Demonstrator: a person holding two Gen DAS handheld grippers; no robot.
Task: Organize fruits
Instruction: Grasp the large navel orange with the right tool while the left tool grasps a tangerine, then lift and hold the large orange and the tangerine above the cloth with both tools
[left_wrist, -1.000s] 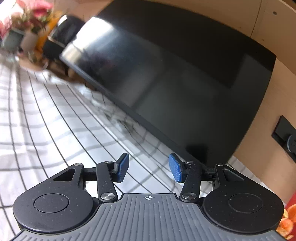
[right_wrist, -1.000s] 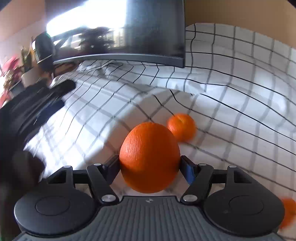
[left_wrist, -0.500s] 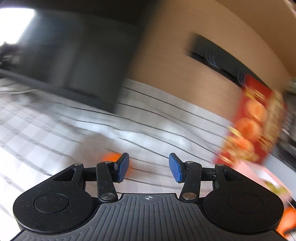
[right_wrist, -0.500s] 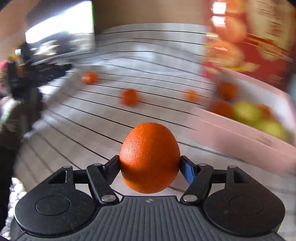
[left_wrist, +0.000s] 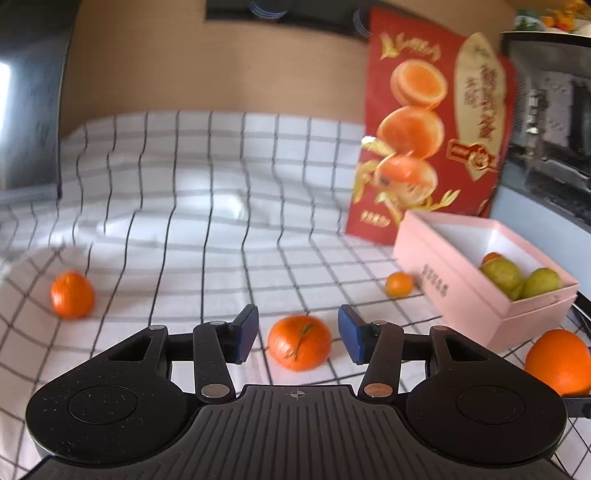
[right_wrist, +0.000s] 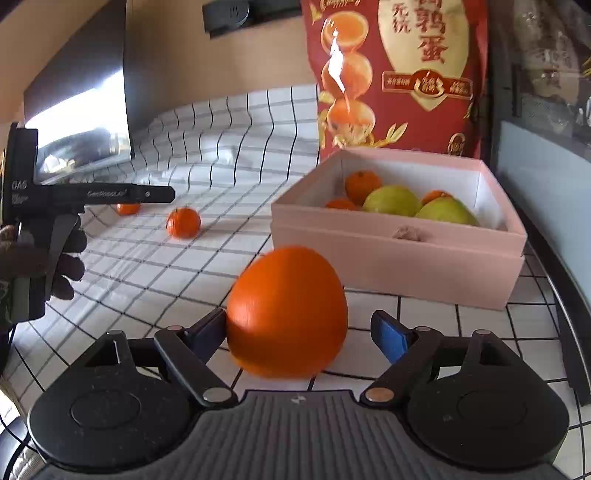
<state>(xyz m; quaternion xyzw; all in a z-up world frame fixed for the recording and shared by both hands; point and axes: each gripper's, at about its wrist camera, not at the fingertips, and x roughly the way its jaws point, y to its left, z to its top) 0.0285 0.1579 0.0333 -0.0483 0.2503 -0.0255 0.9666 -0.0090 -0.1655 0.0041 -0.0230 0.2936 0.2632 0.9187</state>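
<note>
My right gripper (right_wrist: 299, 332) is open: the large orange (right_wrist: 287, 312) still touches the left finger, while the right pad (right_wrist: 388, 334) stands clear of it. The orange also shows in the left wrist view (left_wrist: 557, 360). The pink box (right_wrist: 399, 254) lies just beyond, holding green pears (right_wrist: 393, 201) and small tangerines (right_wrist: 362, 184). My left gripper (left_wrist: 297, 334) is open and empty, with a tangerine (left_wrist: 299, 347) on the cloth just beyond its fingertips. More tangerines lie at the left (left_wrist: 72, 295) and by the pink box (left_wrist: 399, 284), which stands at the right (left_wrist: 454, 291).
A checked white cloth (left_wrist: 207, 206) covers the table. A red printed bag (left_wrist: 428, 122) stands behind the box. A dark monitor (right_wrist: 85, 99) stands at the back left. The left gripper's handle (right_wrist: 92, 194) shows in the right wrist view.
Both grippers swung right from the monitor toward the box. The right jaws have opened off the large orange, which has shifted against the left finger. The left jaws have opened wider.
</note>
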